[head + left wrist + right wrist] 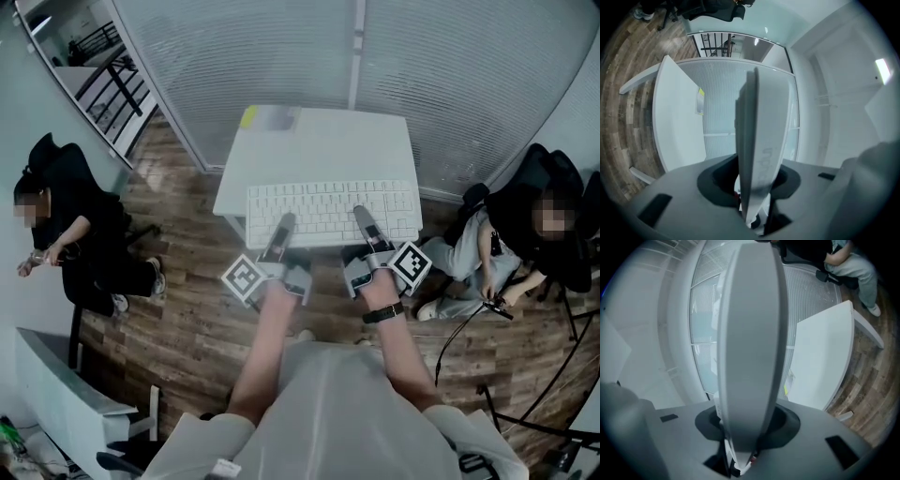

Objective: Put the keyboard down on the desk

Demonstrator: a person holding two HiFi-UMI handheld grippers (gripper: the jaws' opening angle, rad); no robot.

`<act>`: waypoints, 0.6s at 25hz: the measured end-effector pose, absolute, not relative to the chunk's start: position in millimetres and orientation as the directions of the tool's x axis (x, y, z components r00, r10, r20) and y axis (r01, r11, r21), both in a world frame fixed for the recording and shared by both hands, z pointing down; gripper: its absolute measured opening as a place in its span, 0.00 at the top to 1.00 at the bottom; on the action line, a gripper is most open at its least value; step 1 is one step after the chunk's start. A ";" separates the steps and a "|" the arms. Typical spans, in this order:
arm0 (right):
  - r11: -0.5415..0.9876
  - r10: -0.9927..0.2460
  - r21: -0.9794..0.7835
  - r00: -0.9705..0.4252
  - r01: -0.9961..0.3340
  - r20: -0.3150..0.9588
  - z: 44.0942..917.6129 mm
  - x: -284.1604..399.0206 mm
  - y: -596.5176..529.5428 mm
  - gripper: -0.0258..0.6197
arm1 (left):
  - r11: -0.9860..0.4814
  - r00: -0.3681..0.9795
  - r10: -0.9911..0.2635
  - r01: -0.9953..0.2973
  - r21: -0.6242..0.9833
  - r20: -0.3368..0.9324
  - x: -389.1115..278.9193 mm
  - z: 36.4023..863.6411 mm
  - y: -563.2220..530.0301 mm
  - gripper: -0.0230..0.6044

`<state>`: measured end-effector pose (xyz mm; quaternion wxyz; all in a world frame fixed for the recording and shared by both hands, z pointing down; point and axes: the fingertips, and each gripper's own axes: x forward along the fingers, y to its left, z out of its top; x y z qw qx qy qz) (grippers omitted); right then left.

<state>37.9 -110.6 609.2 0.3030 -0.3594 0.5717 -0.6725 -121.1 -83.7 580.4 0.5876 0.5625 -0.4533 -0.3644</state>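
Head view: gripping keyboard (333,208) over desk (319,141)

Holds white keyboard by near long edge, keys up, long side parallel to desk front. Clamps left gripper (284,225) left of centre and right gripper (362,217) right of centre, both clenched on keyboard. Confirmed in left gripper view and right gripper view: keyboard seen edge-on between jaws, one jaw against each face. Overhangs desk front edge toward the holder, with far part above white desktop. Cannot tell whether underside touches desktop. Shows yellow note (248,115) at far left corner of desk, apart from keyboard. Shows wooden floor (187,309) around desk, with left person (70,216) and right person (506,234) seated well apart from desk.
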 end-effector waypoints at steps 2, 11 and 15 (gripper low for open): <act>-0.171 -0.819 -0.985 -0.554 -0.009 0.147 610.6 38.6 -109.7 0.75 | 0.103 0.326 -0.938 -0.068 0.992 0.120 -119.6 581.4 -84.5 0.75; -0.220 -0.825 -0.976 -0.535 0.002 0.184 629.5 33.0 -106.1 0.75 | 0.152 0.353 -0.920 -0.079 0.985 0.171 -126.2 602.3 -88.9 0.75; -0.239 -0.826 -0.971 -0.524 -0.011 0.209 645.1 39.1 -100.8 0.75 | 0.157 0.367 -0.915 -0.064 0.986 0.169 -120.5 618.1 -87.0 0.75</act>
